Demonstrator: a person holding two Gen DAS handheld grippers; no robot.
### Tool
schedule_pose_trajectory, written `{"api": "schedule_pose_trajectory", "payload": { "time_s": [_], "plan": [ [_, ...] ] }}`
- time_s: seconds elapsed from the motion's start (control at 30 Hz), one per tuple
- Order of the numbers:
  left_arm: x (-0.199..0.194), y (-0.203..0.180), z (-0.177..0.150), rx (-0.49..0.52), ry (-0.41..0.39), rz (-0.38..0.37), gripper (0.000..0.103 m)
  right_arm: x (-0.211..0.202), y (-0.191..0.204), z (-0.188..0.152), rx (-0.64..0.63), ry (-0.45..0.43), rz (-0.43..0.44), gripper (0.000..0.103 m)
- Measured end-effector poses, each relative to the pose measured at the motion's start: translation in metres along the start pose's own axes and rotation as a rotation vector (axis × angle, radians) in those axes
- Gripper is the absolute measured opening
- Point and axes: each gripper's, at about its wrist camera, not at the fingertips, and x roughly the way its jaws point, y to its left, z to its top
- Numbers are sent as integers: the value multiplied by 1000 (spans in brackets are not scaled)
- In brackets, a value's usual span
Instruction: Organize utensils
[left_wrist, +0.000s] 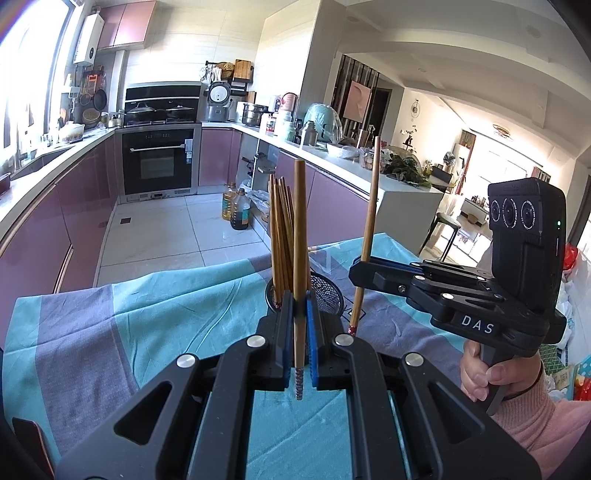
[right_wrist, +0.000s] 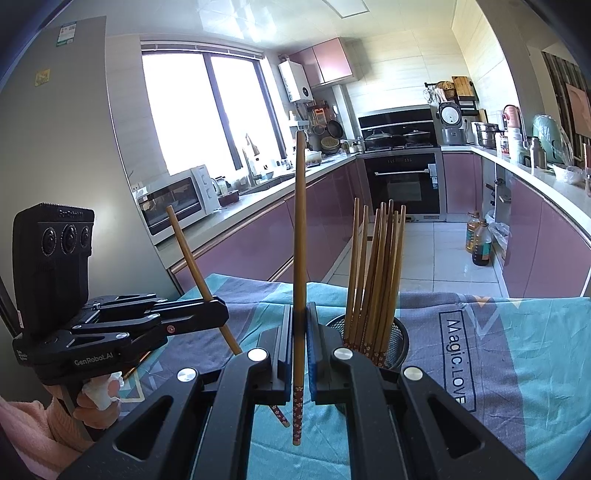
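A black mesh holder stands on the teal and grey tablecloth with several wooden chopsticks upright in it. My left gripper is shut on one wooden chopstick, held upright just in front of the holder. In the right wrist view that left gripper sits left of the holder, its chopstick leaning left. My right gripper is shut on another chopstick, upright beside the holder. Seen from the left, the right gripper and its chopstick are right of the holder.
The table's far edge drops to a tiled floor where oil bottles stand. Purple cabinets and counters run along both sides, with an oven at the back. A person's hand in a pink sleeve grips the right handle.
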Motion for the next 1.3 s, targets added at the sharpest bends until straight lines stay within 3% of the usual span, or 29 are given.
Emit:
{"api": "schedule_pose_trajectory", "payload": {
  "time_s": [0.43, 1.3],
  "plan": [
    [-7, -4, 13, 17, -40, -2, 7, -2, 1, 6, -11, -19, -1, 6],
    [-11, -7, 13, 33, -46, -1, 7, 2, 2, 13, -17, -26, -1, 6]
  ]
}}
